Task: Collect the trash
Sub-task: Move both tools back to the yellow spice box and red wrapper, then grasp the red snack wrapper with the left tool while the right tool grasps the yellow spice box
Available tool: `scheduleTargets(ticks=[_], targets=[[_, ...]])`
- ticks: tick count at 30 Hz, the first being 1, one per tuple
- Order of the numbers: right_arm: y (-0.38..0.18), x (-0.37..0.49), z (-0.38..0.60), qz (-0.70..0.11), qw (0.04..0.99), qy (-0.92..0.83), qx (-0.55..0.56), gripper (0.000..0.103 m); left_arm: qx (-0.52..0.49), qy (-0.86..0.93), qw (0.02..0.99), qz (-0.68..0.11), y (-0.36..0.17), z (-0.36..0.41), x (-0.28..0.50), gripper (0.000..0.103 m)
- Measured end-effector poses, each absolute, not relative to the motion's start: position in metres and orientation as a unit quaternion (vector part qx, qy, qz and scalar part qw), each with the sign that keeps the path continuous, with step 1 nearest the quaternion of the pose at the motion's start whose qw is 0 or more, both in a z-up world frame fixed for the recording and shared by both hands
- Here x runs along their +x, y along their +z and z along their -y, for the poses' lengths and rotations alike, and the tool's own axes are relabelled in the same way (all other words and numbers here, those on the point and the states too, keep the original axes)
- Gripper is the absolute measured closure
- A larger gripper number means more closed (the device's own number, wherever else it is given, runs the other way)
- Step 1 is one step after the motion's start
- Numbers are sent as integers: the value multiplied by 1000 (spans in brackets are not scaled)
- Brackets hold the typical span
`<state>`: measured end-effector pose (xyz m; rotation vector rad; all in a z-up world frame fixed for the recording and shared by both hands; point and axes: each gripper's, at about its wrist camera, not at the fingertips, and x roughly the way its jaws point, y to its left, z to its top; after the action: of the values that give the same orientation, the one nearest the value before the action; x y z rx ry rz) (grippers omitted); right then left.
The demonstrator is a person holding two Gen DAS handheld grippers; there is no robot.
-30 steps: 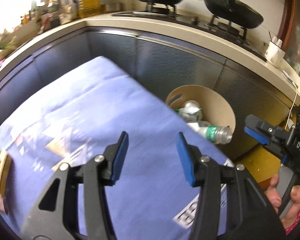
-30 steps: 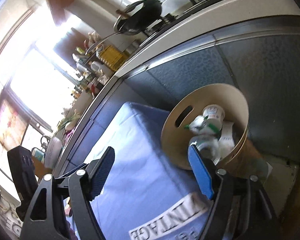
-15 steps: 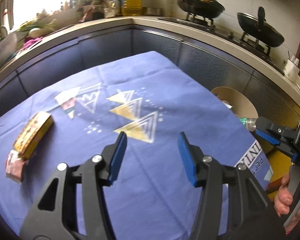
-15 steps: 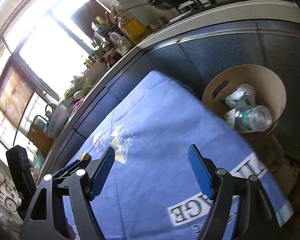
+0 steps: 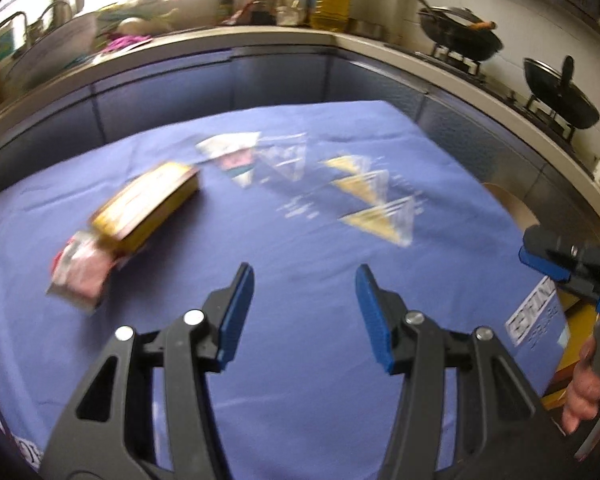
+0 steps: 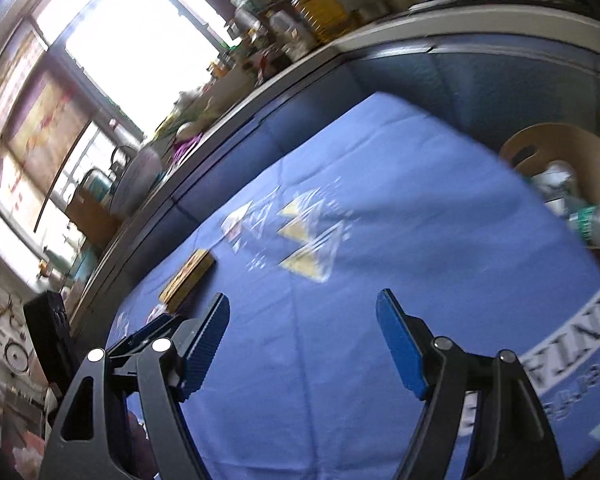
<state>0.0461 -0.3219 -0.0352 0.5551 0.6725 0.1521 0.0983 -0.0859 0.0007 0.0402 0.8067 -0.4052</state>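
**Inspector:** Location of the remaining trash?

**Assistant:** A flat yellow cardboard box (image 5: 146,206) lies on the blue patterned cloth covering the bench (image 5: 300,380), left of centre. A crumpled pink-and-white wrapper (image 5: 82,276) touches its near end. Both are blurred; print unreadable.

**Inspector:** Orientation of the box?

**Assistant:** Its long axis runs diagonally, from near-left to far-right. The wrapper sits at the nearer end.

**Inspector:** Left gripper (image 5: 304,312)?

**Assistant:** Jaws about half open, nothing between them. Both items lie up and to the left of the jaws, apart from them, the wrapper being the closer.

**Inspector:** Right gripper (image 6: 302,344)?

**Assistant:** Jaws wide apart, empty. In its view the box (image 6: 188,280) lies ahead and left, beyond the left gripper (image 6: 148,336), which stands between. The round tan cardboard bin (image 6: 540,140), holding a clear plastic bottle with a green label (image 6: 596,224), stands off the far-right edge of the bench.

**Inspector:** Finding?

**Assistant:** In my judgement the left gripper is the nearer and better placed. It would need to shift left and close across the box's short width, square to the long axis, or take the wrapper first.
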Motion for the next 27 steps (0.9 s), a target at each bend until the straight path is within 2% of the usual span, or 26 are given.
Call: scheduleTargets(ticks=[2, 4, 9, 15, 20, 21, 22, 24, 27], targets=[[-41, 56, 302, -342, 899, 91, 259, 29, 11, -177, 901, -395, -9, 55, 95, 49], [-46, 67, 281, -359, 894, 109, 247, 29, 7, -154, 906, -394, -15, 30, 93, 40], [-58, 90, 236, -391, 880, 151, 224, 29, -34, -79, 907, -413, -32, -49, 103, 34], [-64, 124, 192, -420, 854, 203, 232, 29, -185, -80, 880, -430, -34, -119, 136, 33], [-60, 166, 158, -439, 839, 225, 230, 29, -217, -106, 866, -438, -38, -117, 163, 33], [-60, 174, 153, -443, 836, 227, 230, 29, -223, -115, 861, -443, -40, -112, 170, 38], [-61, 186, 145, -448, 832, 230, 232, 29, -223, -119, 858, -447, -42, -110, 174, 57], [-62, 207, 131, -458, 823, 234, 242, 29, -226, -127, 845, -468, -50, -104, 185, 79], [-68, 233, 116, -479, 808, 229, 257, 29, -259, -141, 838, -460, -49, -114, 179, 93]])
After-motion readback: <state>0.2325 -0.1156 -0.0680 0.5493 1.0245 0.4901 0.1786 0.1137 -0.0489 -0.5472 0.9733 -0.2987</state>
